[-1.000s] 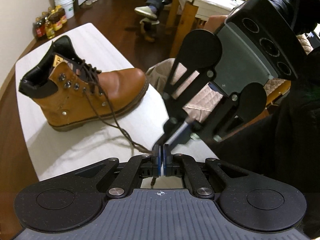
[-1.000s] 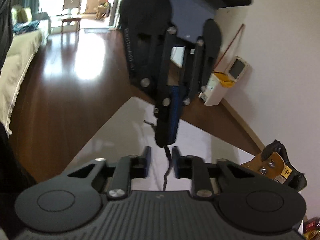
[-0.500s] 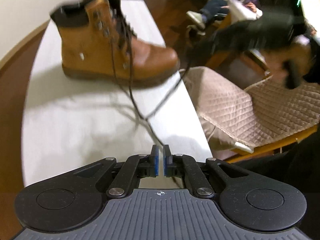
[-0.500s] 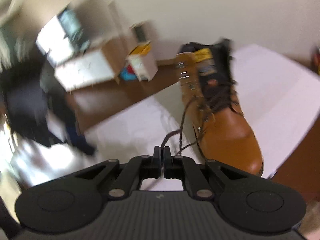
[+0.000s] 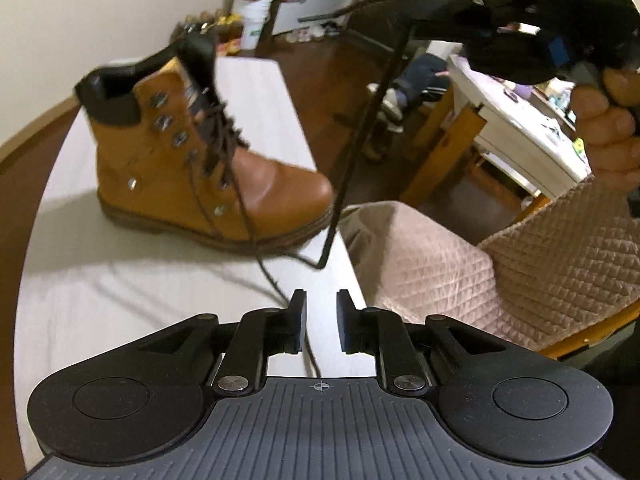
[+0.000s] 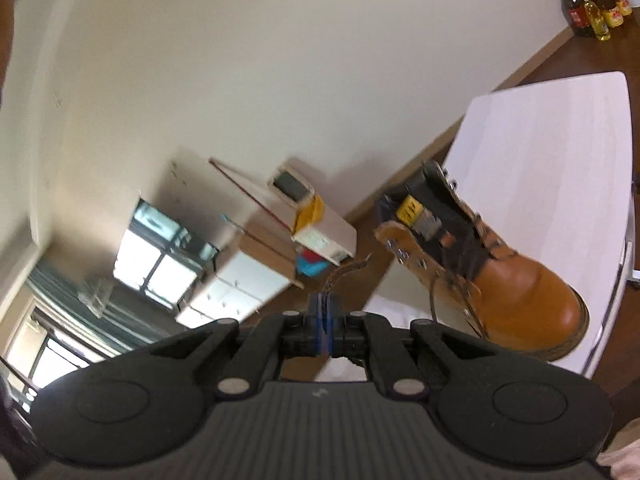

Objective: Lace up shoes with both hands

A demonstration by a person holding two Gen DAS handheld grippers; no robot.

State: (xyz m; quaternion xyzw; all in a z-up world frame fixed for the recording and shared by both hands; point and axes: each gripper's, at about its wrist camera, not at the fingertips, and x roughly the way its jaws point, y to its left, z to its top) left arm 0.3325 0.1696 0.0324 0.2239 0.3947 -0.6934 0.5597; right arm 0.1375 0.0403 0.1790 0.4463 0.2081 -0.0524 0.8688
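Swung up and away from the left hand-held gripper (image 5: 321, 322) since a second ago: right hand-held gripper (image 5: 308, 19), then nose to nose with it, now high at upper right in the left wrist view. Jaws of the left one just opened, now parted, with a slack run of dark brown lace (image 5: 280, 288) lying loose on the white worktop (image 5: 120, 300) between the pads, nothing pinched. Tan leather work boot (image 5: 192, 160) on its sole on the worktop, toe toward the right edge, black collar and tongue up, laces crossed through the lower eyelets. Second lace end (image 5: 360, 136) stretched taut from the worktop by the toe up to the right hand-held gripper's tips. Gripping hand (image 5: 608, 120) at far right; quilted pink cushion (image 5: 520, 260) beyond the worktop edge. White bucket (image 5: 254, 20) on the floor in the background, contents not visible.

Right wrist view, rolled sideways: right hand-held gripper (image 6: 325, 312) clamped tight on the lace end (image 6: 344, 272), frayed tip poking past the blue pads. Boot (image 6: 500, 280) to the right, yellow tag on the tongue. Bottles of oil (image 6: 596, 0) on the floor by the wall.
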